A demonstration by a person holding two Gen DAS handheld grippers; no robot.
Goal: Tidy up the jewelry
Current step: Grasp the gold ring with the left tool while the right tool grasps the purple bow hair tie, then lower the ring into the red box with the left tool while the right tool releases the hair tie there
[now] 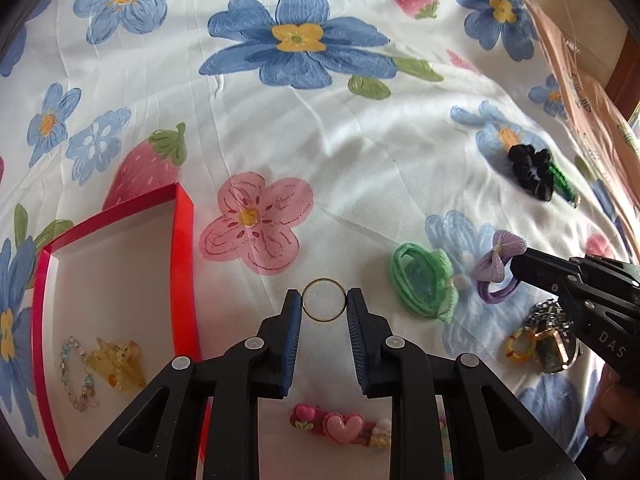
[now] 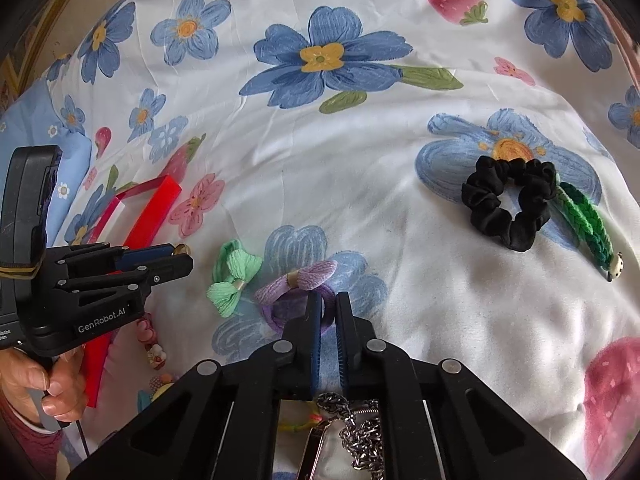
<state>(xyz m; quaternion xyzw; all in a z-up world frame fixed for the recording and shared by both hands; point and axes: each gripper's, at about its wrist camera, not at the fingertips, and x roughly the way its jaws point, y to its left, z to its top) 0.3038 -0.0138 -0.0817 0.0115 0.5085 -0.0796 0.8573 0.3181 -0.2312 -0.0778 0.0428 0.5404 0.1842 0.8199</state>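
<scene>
A: What do the left tongs (image 1: 324, 300) have?

B: A thin gold ring (image 1: 323, 300). The two blue pads sit against its sides, narrowed to the ring's width, just above the white bedsheet printed with blue and pink flowers and strawberries (image 1: 320, 128).

A: And the right tongs (image 2: 329, 312)?

B: Pinched almost fully together on the loop of a purple elastic hair tie with a ribbed fabric bow (image 2: 296, 280), right where it lies on the sheet.

A: Where does the rest lie?

B: A shallow red cardboard box with a white inside (image 1: 182, 240) is at the near left; in it are a pastel beaded bracelet (image 1: 78, 376) and a translucent yellow claw clip (image 1: 118, 364). A green hair tie with a matching bow (image 1: 424, 280) lies between the ring and the purple one. A pink hair clip with a heart and cartoon charms (image 1: 340, 426) is near, under the left tongs.

A: Farther off?

B: A black fabric scrunchie (image 2: 508, 200) at the far right, touching a green braided band with a small white charm (image 2: 584, 220). A silver metal chain (image 2: 360, 432) lies bunched under the right tongs.
</scene>
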